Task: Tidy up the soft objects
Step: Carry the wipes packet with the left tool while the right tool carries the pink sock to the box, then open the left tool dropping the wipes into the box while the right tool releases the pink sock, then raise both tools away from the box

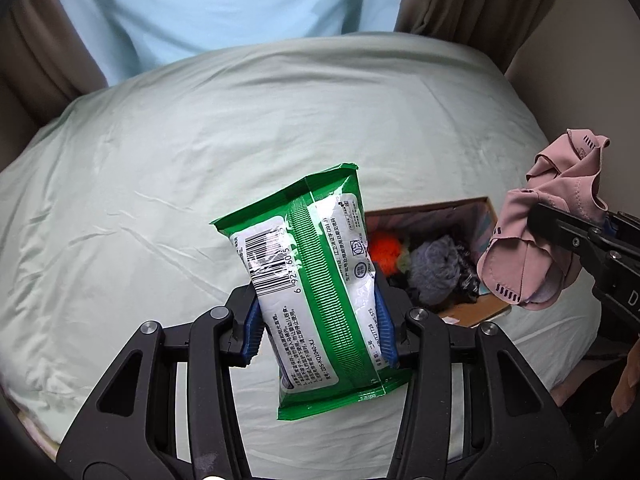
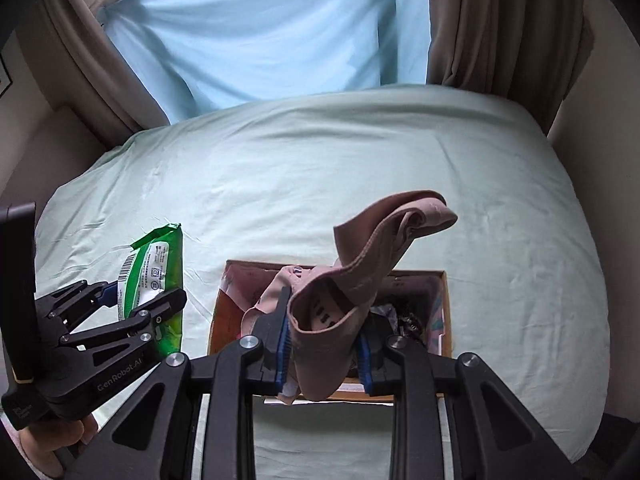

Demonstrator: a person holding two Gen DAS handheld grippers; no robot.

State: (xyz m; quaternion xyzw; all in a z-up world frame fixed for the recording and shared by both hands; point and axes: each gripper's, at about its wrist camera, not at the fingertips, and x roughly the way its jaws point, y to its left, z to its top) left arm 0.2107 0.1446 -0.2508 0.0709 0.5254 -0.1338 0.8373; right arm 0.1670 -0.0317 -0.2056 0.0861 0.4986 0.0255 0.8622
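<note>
Both grippers loaded above an open cardboard box (image 2: 216, 316) of soft things on the pale green bedsheet (image 2: 320, 168).

The right gripper (image 2: 325, 350) clamps a floppy pink fabric piece (image 2: 344, 280) directly over the box and may snag its rim; the left gripper (image 1: 318, 322) squeezes a slick green wipes packet (image 1: 308, 264) beside it, which could slip.

Soft daylight, bowed edges, perhaps slight blur

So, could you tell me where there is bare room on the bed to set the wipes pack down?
Bare sheet stretches from the cardboard box to the blue curtain, and left of the box under the wipes pack. The box itself is crowded, and the pink garment hangs over it.
</note>
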